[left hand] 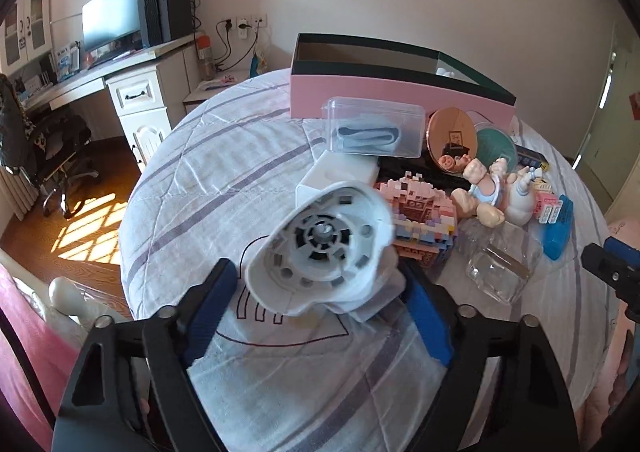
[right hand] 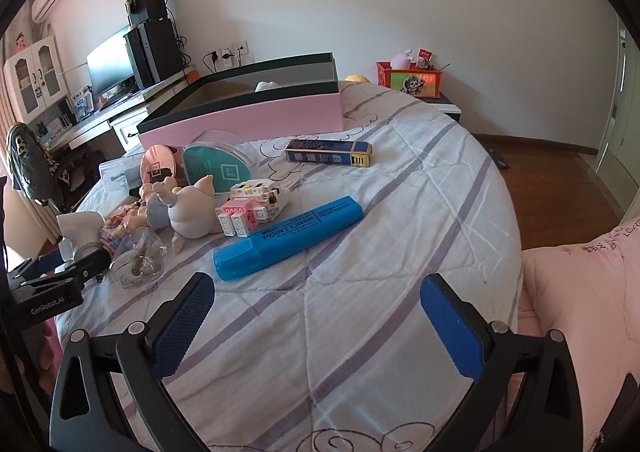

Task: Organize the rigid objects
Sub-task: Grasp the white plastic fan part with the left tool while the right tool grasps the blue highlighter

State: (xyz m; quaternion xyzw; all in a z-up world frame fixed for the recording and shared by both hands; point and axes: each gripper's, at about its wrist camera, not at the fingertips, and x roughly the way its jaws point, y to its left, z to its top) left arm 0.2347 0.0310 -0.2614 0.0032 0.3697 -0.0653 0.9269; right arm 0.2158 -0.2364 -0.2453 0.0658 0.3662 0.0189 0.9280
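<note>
Marker (right hand: 289, 237) before brick toy (right hand: 256, 207); open box (right hand: 248, 120) behind, on bed (right hand: 400, 252).

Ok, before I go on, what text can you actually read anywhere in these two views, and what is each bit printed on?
"POINT LINER": on the big blue highlighter-shaped case lying on the striped quilt.
"GenRobot.AI": on the black body of the left gripper, seen at the right wrist view's left edge.
Smaller print on the blue case: too small to read.
Dark blue rectangular box: print blurred.
Teal round lid: white mark unreadable.
</note>
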